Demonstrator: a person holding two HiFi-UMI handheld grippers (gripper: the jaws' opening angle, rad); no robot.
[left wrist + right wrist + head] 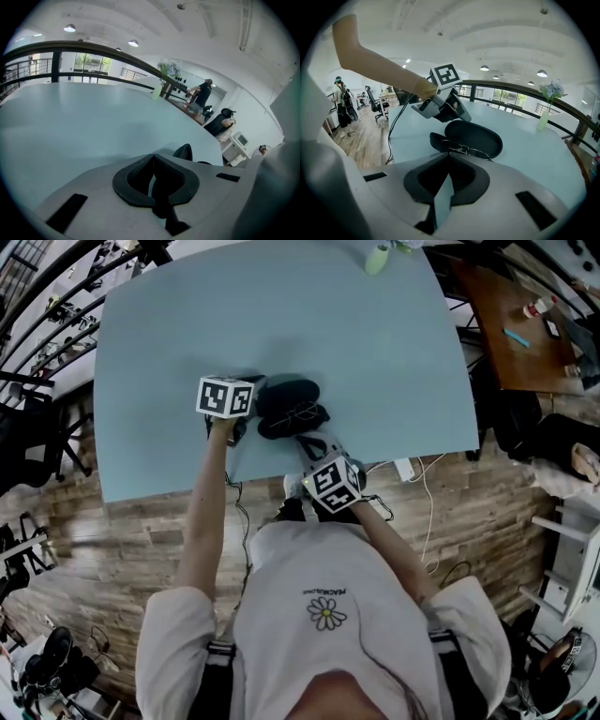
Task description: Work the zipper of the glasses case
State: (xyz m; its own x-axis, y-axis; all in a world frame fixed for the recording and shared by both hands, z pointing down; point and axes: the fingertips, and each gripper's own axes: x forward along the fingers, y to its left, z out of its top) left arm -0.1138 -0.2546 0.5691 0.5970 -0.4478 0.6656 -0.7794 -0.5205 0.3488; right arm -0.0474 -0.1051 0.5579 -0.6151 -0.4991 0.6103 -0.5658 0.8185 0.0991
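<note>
A black glasses case (291, 407) lies open on the light blue table (281, 315), near its front edge. In the right gripper view its lid (474, 137) stands tilted back and a pair of glasses (465, 150) lies in the lower half. My left gripper (257, 386) is at the case's left end, jaws shut and empty; in its own view only a dark corner of the case (183, 152) shows past the jaw tips (152, 157). My right gripper (309, 441) sits just in front of the case, jaws shut (449, 155) with nothing between them.
A pale green vase (377, 259) stands at the table's far edge. A brown wooden table (511, 324) with small items is off to the right. Cables and a power strip (405, 470) lie on the wood floor by the front edge. Railings run behind the table.
</note>
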